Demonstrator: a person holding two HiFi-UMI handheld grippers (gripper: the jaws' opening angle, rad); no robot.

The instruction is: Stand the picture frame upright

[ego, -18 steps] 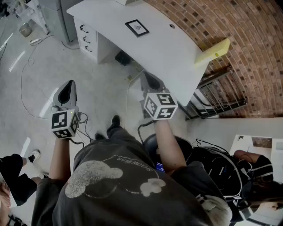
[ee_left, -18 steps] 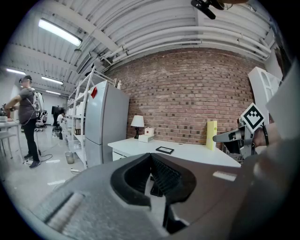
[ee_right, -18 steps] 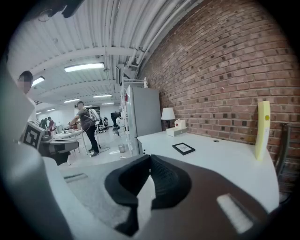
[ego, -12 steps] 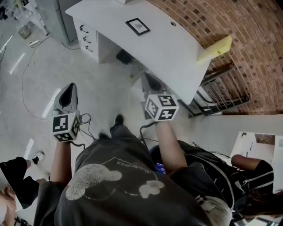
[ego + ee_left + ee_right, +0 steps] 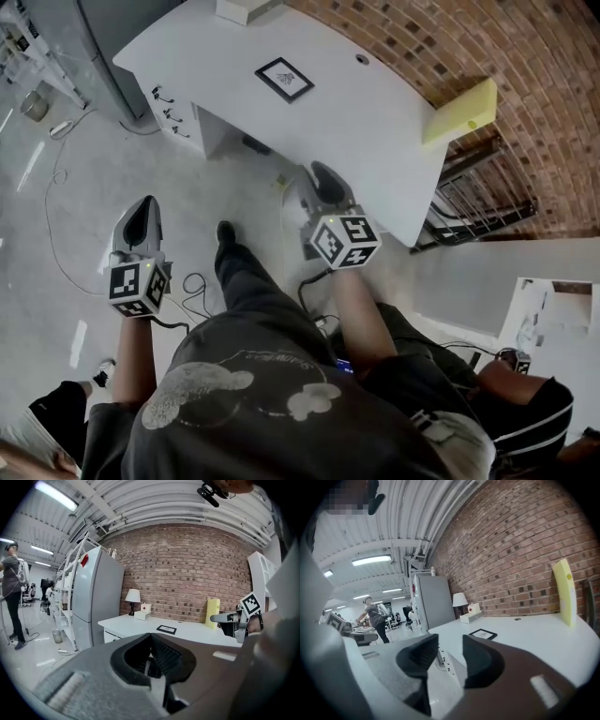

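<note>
The black picture frame [image 5: 285, 79] lies flat on the white desk [image 5: 375, 131], well ahead of both grippers; it also shows small in the left gripper view [image 5: 167, 629] and the right gripper view [image 5: 483, 633]. My right gripper [image 5: 320, 174] hovers at the desk's near edge, jaws apart with nothing between them [image 5: 449, 656]. My left gripper [image 5: 137, 217] is out over the floor, left of the desk, jaws shut and empty [image 5: 151, 654]. Neither touches the frame.
A yellow foam block [image 5: 459, 111] leans against the brick wall at the desk's right end. A lamp [image 5: 132, 600] and a white box [image 5: 142, 614] stand at the desk's back. A tall grey cabinet [image 5: 93, 597] is left of the desk; cables [image 5: 192, 286] lie on the floor.
The view has shifted forward toward the desk; the frame and desk sit lower and nearer in the head view. Both grippers keep their spacing, with the right one closer to the desk edge.
</note>
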